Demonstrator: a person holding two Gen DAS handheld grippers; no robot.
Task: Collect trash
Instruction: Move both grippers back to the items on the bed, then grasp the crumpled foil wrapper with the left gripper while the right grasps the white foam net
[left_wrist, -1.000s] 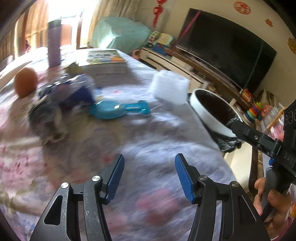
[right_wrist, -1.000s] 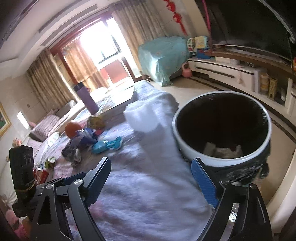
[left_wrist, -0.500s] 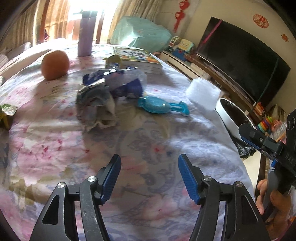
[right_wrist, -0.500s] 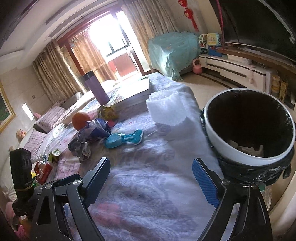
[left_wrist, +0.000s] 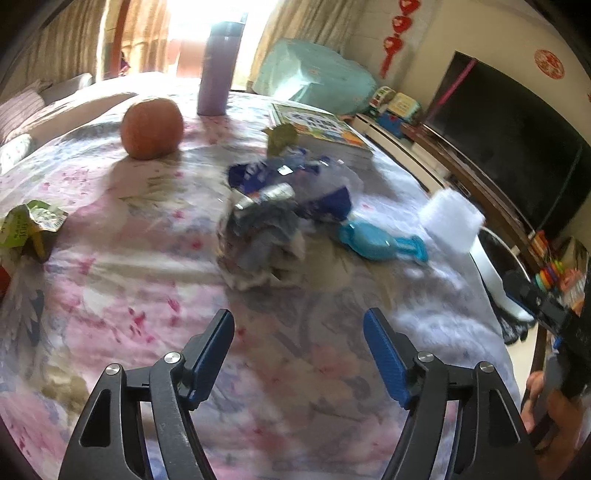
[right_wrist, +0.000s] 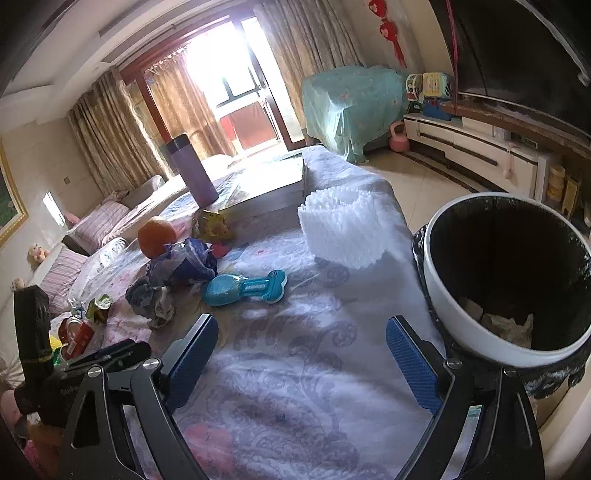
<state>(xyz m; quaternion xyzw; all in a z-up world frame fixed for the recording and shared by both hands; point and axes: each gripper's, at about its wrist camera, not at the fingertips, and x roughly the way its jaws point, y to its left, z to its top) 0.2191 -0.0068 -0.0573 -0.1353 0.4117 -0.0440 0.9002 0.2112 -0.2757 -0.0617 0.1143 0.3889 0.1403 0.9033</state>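
Both held low over the floral tablecloth (left_wrist: 110, 295), left tool (left_wrist: 299, 350) and right tool (right_wrist: 301, 354) gape empty.

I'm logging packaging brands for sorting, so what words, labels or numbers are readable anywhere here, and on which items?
No text can be read with confidence.
Green carton: print present, too blurred to read.
Blue wrapper: white lettering, smeared by motion.
Book cover: colourful print, too small to read.
Red can: markings illegible.
Red wall ornaments: paper-cut shapes, no character legible.
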